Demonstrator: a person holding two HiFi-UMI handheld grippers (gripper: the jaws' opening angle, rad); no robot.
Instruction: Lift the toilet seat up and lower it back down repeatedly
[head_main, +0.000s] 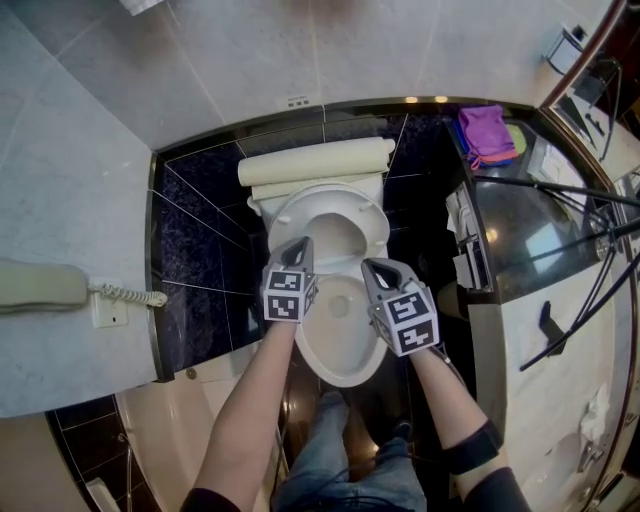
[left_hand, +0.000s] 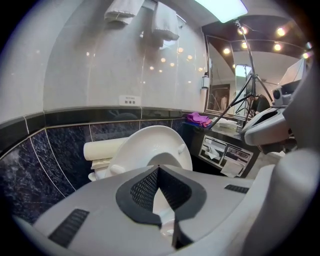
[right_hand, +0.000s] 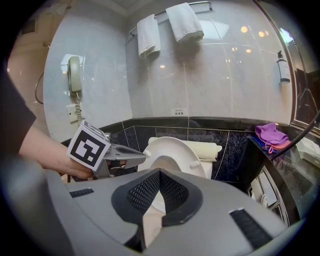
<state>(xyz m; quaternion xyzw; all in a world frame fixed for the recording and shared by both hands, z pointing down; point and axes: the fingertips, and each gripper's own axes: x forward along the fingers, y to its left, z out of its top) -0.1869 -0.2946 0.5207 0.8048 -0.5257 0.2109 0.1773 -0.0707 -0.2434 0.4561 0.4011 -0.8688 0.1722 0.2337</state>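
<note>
The toilet seat (head_main: 372, 214) stood raised at the back of the bowl (head_main: 340, 355), nearly upright, long axis running up from the hinge, underside facing the person. Both tongs were pinched shut and empty. The left tongs (head_main: 302, 246) were just beside the seat's lower edge and the right tongs (head_main: 373, 268) were near it.

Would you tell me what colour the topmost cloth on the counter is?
Purple; the cloth shows best in the head view.

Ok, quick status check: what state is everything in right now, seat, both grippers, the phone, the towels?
Toilet seat: raised, underside bumpers showing.
Left gripper: shut, nothing held, tip near the seat's edge.
Right gripper: shut, nothing held.
Wall phone: handset hung up.
Towels: hanging on the rail.
</note>
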